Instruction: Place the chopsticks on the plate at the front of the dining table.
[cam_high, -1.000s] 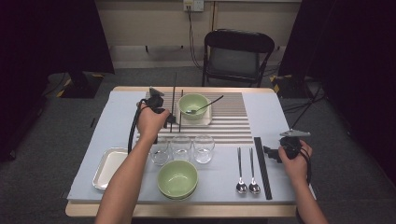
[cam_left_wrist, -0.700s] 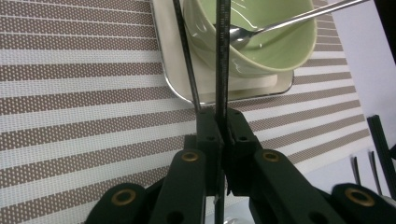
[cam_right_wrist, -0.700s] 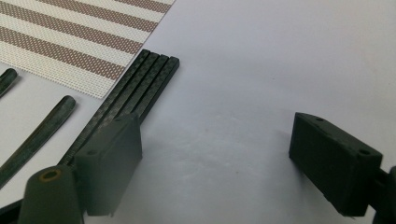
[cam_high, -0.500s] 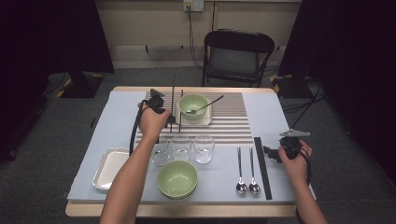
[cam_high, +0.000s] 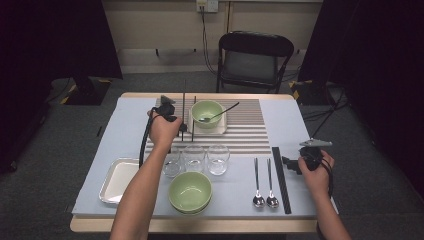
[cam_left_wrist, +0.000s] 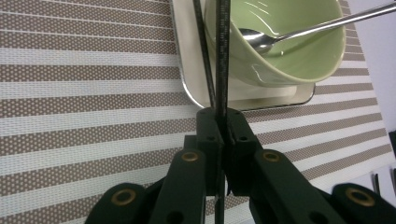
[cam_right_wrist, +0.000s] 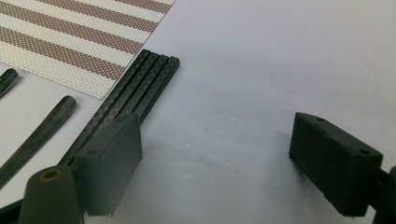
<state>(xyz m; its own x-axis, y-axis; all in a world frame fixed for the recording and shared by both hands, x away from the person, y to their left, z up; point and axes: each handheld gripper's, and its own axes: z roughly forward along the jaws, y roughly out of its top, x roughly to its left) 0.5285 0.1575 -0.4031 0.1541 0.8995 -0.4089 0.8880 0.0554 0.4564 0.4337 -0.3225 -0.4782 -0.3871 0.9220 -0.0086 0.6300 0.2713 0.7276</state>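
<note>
Between the left gripper's (cam_left_wrist: 223, 135) jaws a pair of black chopsticks (cam_left_wrist: 221, 56) is being pinched, the jaws pressing together on the sticks low down their length. Seen from the left gripper view, the two sticks are running straight ahead of the jaw tips, one crossing the other slightly, and passing in front of a green bowl (cam_left_wrist: 289, 42) that is sitting on a small white tray (cam_left_wrist: 252, 95). Inside that bowl a metal spoon (cam_left_wrist: 299, 30) is lying, its handle sticking out to the right of the jaws. Under the jaws a brown-and-cream striped placemat (cam_left_wrist: 93, 84) is spreading.

From above, the left gripper (cam_high: 172, 120) is hovering over the mat's left part, the chopsticks (cam_high: 183, 112) pointing away from the person, just beside the bowl (cam_high: 207, 114).

Over at the near right edge of the table (cam_high: 125, 120), the right gripper (cam_right_wrist: 219, 163) is holding nothing, its jaws standing wide apart over bare grey tabletop. Just beyond its left jaw a bundle of four black chopsticks (cam_right_wrist: 140, 84) is lying flat, and farther left the dark handles of two spoons (cam_right_wrist: 37, 135) are showing.
</note>
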